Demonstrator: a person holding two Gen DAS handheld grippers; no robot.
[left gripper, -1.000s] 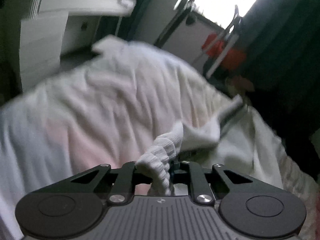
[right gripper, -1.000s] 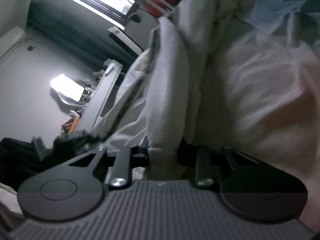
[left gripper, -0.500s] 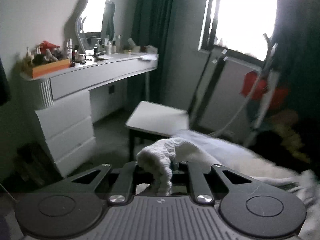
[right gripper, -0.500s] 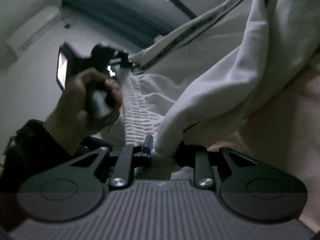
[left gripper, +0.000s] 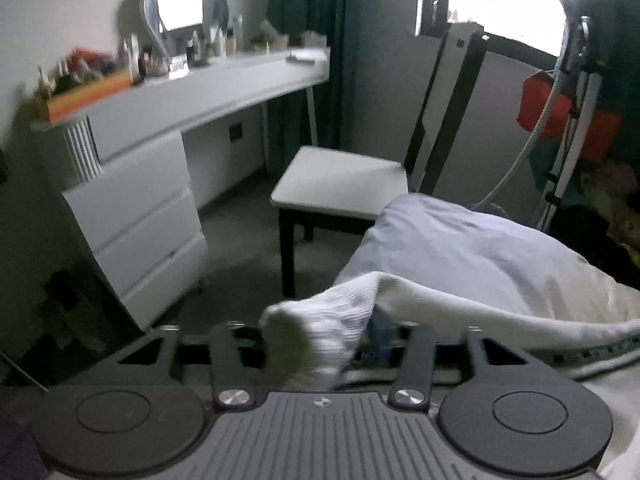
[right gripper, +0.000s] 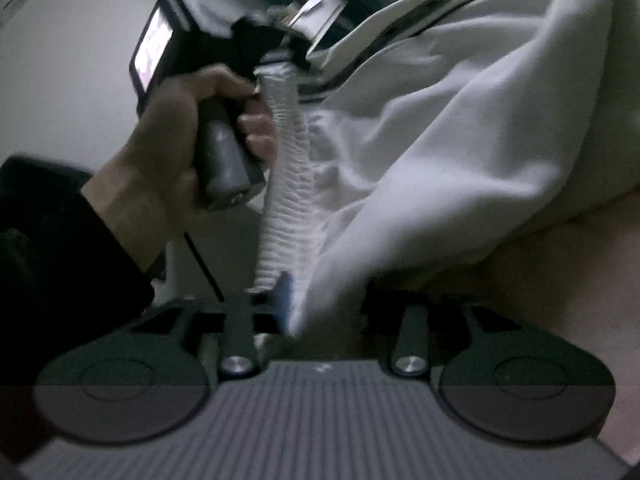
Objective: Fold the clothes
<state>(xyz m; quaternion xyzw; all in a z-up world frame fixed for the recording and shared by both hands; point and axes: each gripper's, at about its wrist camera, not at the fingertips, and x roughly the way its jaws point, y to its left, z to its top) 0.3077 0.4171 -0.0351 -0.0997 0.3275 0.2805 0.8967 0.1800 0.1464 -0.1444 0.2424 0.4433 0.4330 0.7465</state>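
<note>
A white garment with a ribbed hem and a dark striped trim hangs between my two grippers. My left gripper (left gripper: 320, 344) is shut on the ribbed hem (left gripper: 320, 332), and the cloth (left gripper: 500, 308) trails right over the bed. My right gripper (right gripper: 316, 312) is shut on the other end of the ribbed hem (right gripper: 280, 200), with the garment body (right gripper: 460, 140) draped to the right. In the right wrist view the left gripper (right gripper: 288, 52) is held up in the person's hand (right gripper: 172, 140), the hem stretched taut between the two.
A bed with a pale quilt (left gripper: 480, 248) lies at right. A white stool (left gripper: 340, 184) stands beside it. A white dresser with drawers (left gripper: 132, 208) and a cluttered top is at left. A rack with red items (left gripper: 560, 112) stands by the window.
Both grippers have lifted the garment off the bed. The left view swung up from the quilt to the room. The left hand has come closer in the right view, with the hem stretched straight.
</note>
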